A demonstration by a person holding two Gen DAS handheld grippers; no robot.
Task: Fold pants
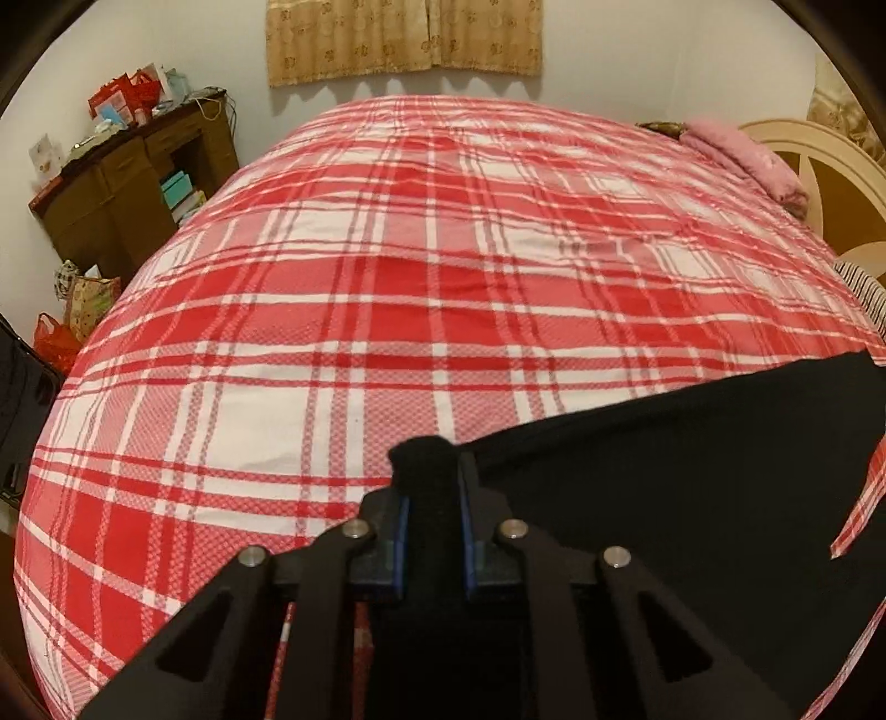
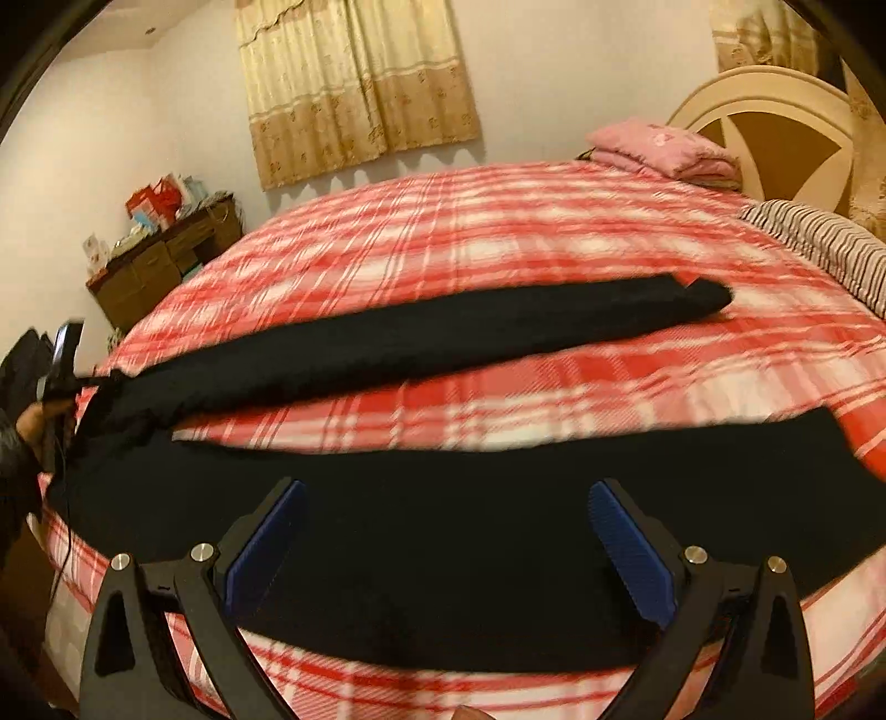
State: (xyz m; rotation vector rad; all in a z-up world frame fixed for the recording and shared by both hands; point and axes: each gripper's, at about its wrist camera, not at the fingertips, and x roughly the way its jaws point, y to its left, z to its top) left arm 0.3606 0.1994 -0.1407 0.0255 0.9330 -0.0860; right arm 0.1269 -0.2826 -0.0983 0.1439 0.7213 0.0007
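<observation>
Left wrist view: red-and-white plaid bedspread (image 1: pixel 387 288) across the whole bed, bulging under the fisheye. Brown wooden cabinet (image 1: pixel 127 183) against the far left wall, its top cluttered with red gift bags and boxes (image 1: pixel 130 97), teal boxes in its open shelf. More bags (image 1: pixel 83 310) on the floor below it. Beige patterned curtain (image 1: pixel 404 39) on the far wall. Folded pink blanket (image 1: pixel 747 160) at the far right by the cream headboard (image 1: pixel 803 149), striped bedding (image 1: pixel 864 293) just beside it.

Left tool (image 1: pixel 433 498) clenched on a bunched corner of the black pants (image 1: pixel 664 487), a tuft of cloth poking out past the blue pads. Rest of the cloth spread to the right over the near edge of the bed.

Right wrist view: pants (image 2: pixel 443 509) flat on the bedspread (image 2: pixel 498 232), long axis left to right along the near edge. One leg (image 2: pixel 415 343) stretched as a narrow dark band toward the far right, its end pointing at the striped bedding (image 2: pixel 830 243); the other, broader part across the foreground. Strip of plaid showing between the two. At the far left, the cloth gathered where the left tool (image 2: pixel 61 382) holds it.

Right tool (image 2: pixel 446 548) released, blue pads (image 2: pixel 631 548) wide apart, hovering over the near black panel, nothing between them. Contact with the cloth impossible to tell. Some motion blur over the bed.
</observation>
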